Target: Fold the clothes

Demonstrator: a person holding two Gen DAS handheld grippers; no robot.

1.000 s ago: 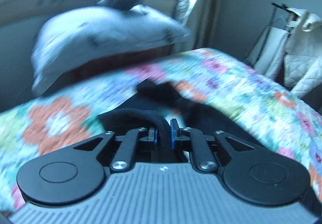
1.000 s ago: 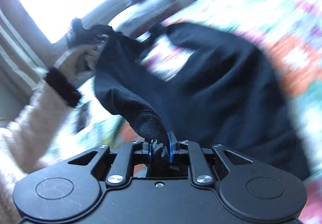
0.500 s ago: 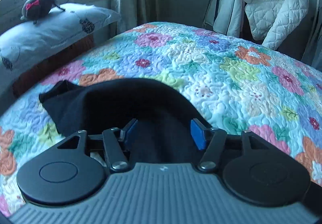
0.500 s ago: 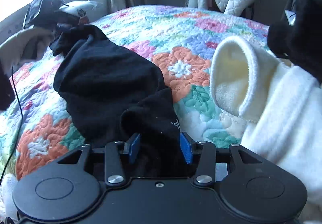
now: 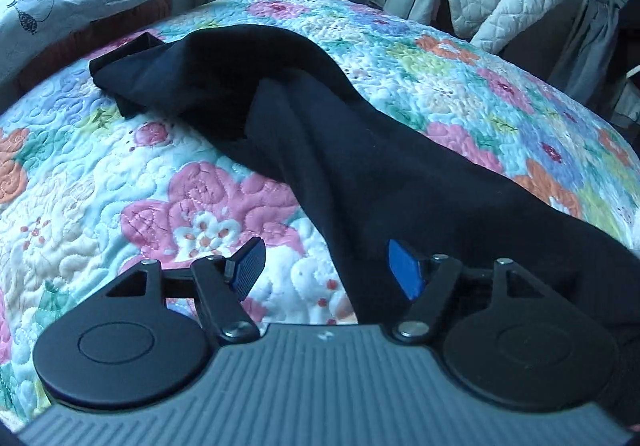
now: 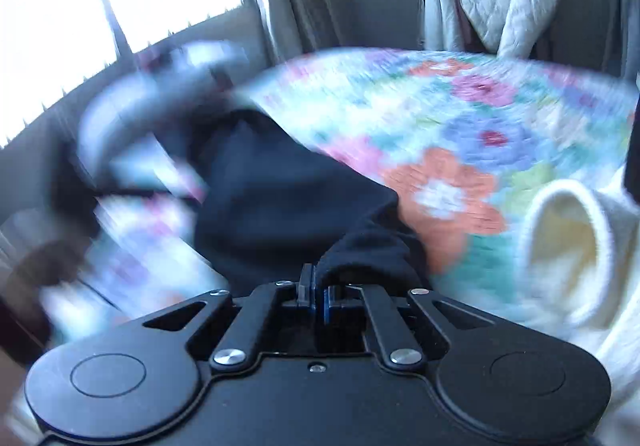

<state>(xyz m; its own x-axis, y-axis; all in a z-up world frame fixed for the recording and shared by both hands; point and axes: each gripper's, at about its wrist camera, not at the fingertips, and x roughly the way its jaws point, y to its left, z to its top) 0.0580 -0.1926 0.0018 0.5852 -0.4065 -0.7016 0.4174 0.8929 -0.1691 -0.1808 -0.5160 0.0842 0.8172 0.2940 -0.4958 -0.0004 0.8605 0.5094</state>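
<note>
Folding barely begun: black garment (image 5: 360,165) lies rumpled on the quilted bed (image 5: 120,173). Left tool (image 5: 324,270) opening, unclamped, fabric between; right tool (image 6: 318,294) pinching its edge.

The left tongs (image 5: 324,266) have black linkage arms with silver screws, two round black discs, blue ribbed pads (image 5: 404,268) and a grey ridged body. The right tongs (image 6: 316,292) look the same, but with a smooth black body and one small screw at its centre.
</note>
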